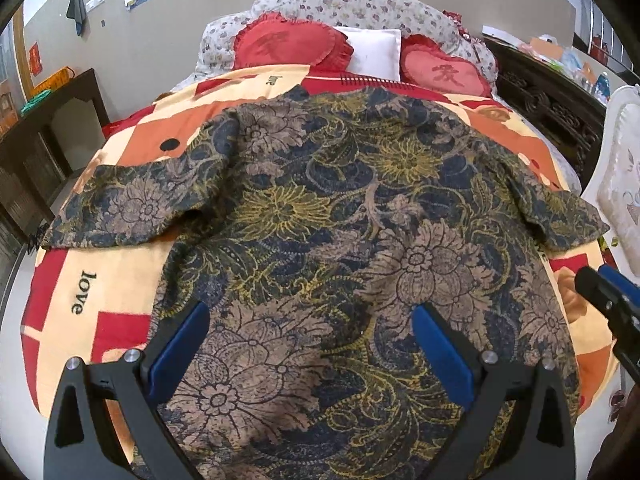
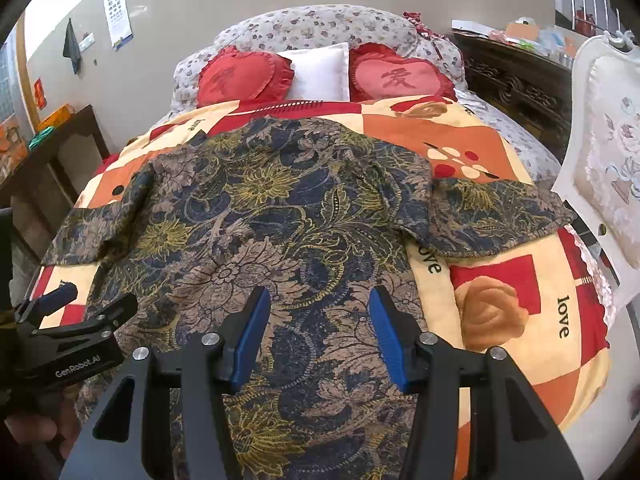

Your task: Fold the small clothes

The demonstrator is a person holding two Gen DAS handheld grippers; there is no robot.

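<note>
A dark floral short-sleeved shirt (image 1: 340, 216) lies spread flat on the bed, both sleeves out to the sides; it also shows in the right wrist view (image 2: 280, 216). My left gripper (image 1: 312, 312) is open and empty above the shirt's lower part. My right gripper (image 2: 320, 300) is open and empty above the shirt's lower right part. The right gripper also shows at the right edge of the left wrist view (image 1: 608, 292). The left gripper shows at the left edge of the right wrist view (image 2: 80, 304).
An orange, red and cream blanket (image 1: 100, 292) covers the bed. Two red heart cushions (image 2: 244, 76) and a white pillow (image 2: 320, 68) lie at the head. A dark wooden cabinet (image 1: 48, 152) stands left. A white chair (image 2: 608, 152) stands right.
</note>
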